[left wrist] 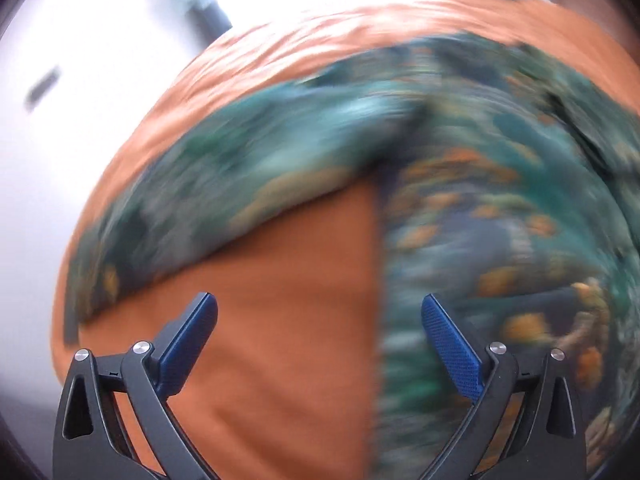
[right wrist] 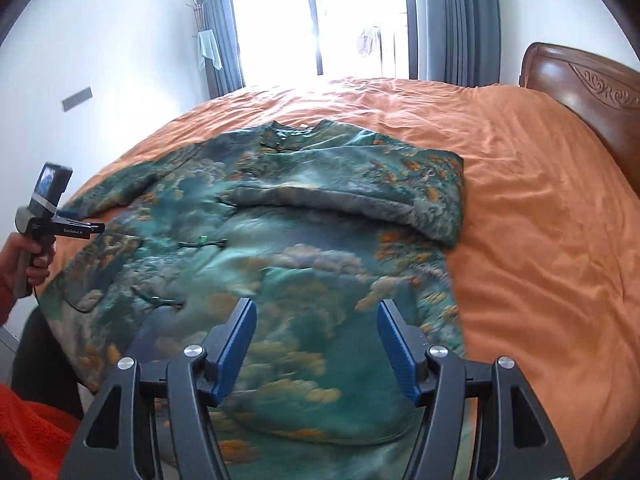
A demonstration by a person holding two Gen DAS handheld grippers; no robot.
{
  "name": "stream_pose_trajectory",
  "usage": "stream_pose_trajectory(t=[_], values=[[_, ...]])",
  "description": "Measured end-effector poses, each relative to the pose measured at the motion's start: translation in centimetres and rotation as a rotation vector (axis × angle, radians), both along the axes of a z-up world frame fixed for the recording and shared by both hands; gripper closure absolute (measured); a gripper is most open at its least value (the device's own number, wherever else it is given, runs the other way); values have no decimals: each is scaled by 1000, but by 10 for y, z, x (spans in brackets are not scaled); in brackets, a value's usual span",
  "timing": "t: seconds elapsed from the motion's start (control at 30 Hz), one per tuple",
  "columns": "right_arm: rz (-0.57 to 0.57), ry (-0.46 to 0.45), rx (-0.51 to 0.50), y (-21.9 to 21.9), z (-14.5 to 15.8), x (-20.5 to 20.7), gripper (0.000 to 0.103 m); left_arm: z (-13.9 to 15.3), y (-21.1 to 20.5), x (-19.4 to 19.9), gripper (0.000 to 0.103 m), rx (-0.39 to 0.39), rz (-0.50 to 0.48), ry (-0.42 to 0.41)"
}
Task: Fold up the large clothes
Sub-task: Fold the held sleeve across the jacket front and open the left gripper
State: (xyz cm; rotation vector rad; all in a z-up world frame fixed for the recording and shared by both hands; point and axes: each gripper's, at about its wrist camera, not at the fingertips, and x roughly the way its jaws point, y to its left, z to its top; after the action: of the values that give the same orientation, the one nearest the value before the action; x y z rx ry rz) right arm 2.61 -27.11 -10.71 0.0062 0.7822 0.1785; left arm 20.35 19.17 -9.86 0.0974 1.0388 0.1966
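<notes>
A large green jacket printed with clouds and orange leaves lies spread on the orange bedspread. One sleeve is folded across its chest; the other sleeve stretches out to the left. My right gripper hovers open over the jacket's lower half, with nothing pinched between its blue pads. My left gripper stands wide open over bare bedspread, in the angle between the outstretched sleeve and the jacket's body; that view is blurred. The left gripper also shows at the bed's left edge.
A carved wooden headboard rises at the right of the bed. A bright window with grey curtains is behind it. A person's hand holds the left tool, with red cloth at the lower left.
</notes>
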Motion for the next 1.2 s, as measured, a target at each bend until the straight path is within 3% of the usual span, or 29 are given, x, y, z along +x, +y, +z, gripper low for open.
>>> stream_pose_trajectory(t=[0.13,0.3,0.53,0.6,0.67,0.73,0.8,0.93,1.07,1.2], values=[[23,18,84,25,-1,-13,39,5,98,-16,1,-194,289,-69],[92,-2,68,60,11,-13,39,-11,179,-13,1,-355,576,-122],[150,-12,31,88,15,-28,39,-30,218,-3,2,-409,797,-222],[153,-9,21,90,13,-34,39,-23,217,-4,14,-385,821,-259],[152,-4,11,91,9,-40,39,-14,210,-1,72,-323,801,-265],[147,9,14,87,5,-44,39,1,200,2,88,-241,746,-275],[135,16,29,82,3,-46,39,24,185,5,91,-144,686,-313],[110,6,63,70,2,-47,39,86,121,10,92,14,474,-421],[93,-12,79,64,5,-50,39,143,40,25,92,81,230,-532],[67,-28,84,55,8,-55,39,170,-55,28,92,123,-13,-603]])
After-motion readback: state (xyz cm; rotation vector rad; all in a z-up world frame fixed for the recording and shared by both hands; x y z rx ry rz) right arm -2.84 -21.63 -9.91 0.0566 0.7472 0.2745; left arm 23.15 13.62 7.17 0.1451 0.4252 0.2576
